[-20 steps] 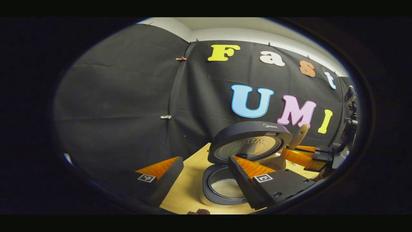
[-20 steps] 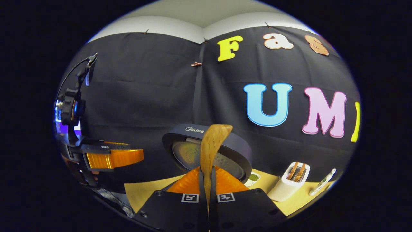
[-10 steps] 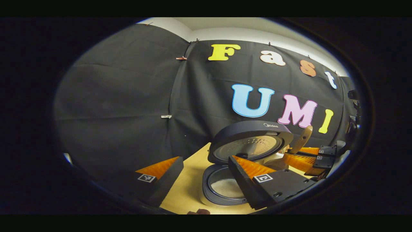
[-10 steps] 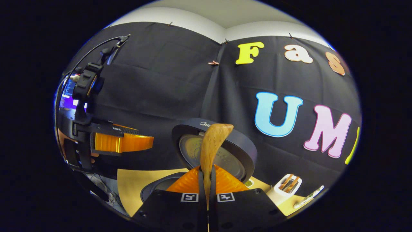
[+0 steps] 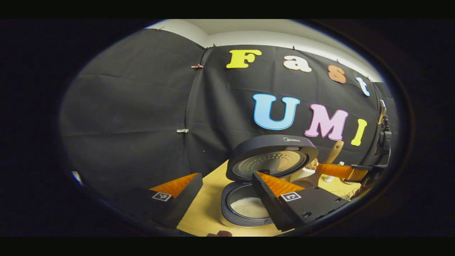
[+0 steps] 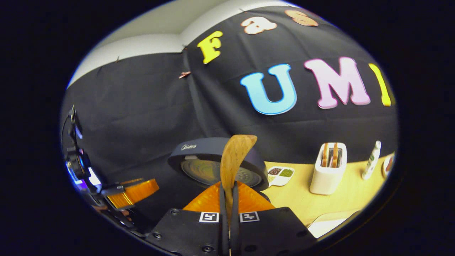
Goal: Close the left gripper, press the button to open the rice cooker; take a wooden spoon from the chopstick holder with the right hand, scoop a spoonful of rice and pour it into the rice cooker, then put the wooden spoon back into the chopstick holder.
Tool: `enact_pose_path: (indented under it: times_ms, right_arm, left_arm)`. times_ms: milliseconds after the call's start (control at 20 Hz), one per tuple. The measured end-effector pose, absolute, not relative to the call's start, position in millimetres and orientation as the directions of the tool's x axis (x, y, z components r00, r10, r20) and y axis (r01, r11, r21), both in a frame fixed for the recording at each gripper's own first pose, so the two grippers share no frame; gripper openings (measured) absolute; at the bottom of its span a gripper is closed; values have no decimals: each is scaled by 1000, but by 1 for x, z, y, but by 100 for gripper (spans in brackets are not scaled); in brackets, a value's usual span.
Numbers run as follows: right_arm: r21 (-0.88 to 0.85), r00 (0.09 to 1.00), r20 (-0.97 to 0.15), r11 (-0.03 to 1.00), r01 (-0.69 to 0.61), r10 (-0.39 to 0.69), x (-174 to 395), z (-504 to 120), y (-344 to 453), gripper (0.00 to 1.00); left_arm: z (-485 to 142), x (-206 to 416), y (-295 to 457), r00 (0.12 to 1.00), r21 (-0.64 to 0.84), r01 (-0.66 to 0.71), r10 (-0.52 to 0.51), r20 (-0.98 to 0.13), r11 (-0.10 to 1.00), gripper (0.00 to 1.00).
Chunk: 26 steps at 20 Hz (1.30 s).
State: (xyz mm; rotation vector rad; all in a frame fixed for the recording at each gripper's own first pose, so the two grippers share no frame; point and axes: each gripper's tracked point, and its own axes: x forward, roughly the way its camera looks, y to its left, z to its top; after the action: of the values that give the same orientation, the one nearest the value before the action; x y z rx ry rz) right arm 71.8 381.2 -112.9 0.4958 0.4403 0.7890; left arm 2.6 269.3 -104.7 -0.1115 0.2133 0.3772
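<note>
The dark rice cooker [image 5: 249, 208] stands open on the wooden table, its lid [image 5: 272, 156] upright and white rice in the pot. My left gripper [image 5: 225, 176] hovers open just in front of it, nothing between its fingers. In the left gripper view my right gripper [image 5: 343, 171] sits right of the cooker, holding the wooden spoon [image 5: 334, 152]. In the right gripper view my right gripper [image 6: 228, 185] is shut on the wooden spoon [image 6: 234, 160], bowl end up, in front of the cooker lid [image 6: 217, 161]. The white chopstick holder [image 6: 328, 174] stands to the right with wooden utensils in it.
A small divided dish [image 6: 280, 175] with grains lies between cooker and holder. A slim white bottle [image 6: 371, 160] stands right of the holder. A white rim [image 6: 330, 222] shows at the near right edge. My left gripper [image 6: 131, 192] is low at the left.
My right gripper has tilted and swung toward the right with the spoon still in it, bringing the holder and dish more into view. The left gripper has barely moved.
</note>
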Motion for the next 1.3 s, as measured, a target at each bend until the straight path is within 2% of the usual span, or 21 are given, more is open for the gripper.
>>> enact_pose_path:
  times_ms: [250,300,350,500,650,800,850,900,950,1000,1300]
  right_arm:
    - [726,679,-200,572,-381,706,91,-102,332,6]
    - [740,693,-196,569,-359,693,94,-100,321,6]
    - [747,706,-196,570,-341,680,97,-97,306,6]
    - [759,754,-191,582,-293,628,99,-91,260,6]
    - [752,799,-184,605,-261,573,102,-81,210,6]
    - [733,839,-194,644,-221,508,107,-87,162,6]
    - [734,852,-194,648,-203,487,108,-88,146,6]
    - [733,863,-196,654,-187,466,110,-90,130,6]
    - [726,874,-202,666,-168,441,111,-95,112,6]
    - [715,886,-210,683,-150,414,113,-99,94,6]
    - [626,921,-300,780,-8,250,117,-156,-8,6]
  left_arm:
    - [-95,6,253,918,-53,-354,336,-211,934,92]
    - [-92,8,248,920,-48,-349,332,-209,936,95]
    - [-90,9,245,922,-44,-343,328,-207,938,92]
    - [-83,14,232,928,-35,-330,317,-197,943,92]
    - [-79,18,218,934,-26,-313,303,-187,949,95]
    - [-76,24,203,940,-33,-296,286,-185,954,95]
    - [-76,27,197,943,-33,-289,278,-184,957,92]
    - [-74,29,192,945,-28,-282,272,-181,959,95]
    - [-73,31,187,947,-24,-276,268,-178,961,92]
    - [-71,34,182,949,-21,-270,263,-175,963,95]
    - [-72,43,150,954,-25,-242,232,-191,970,95]
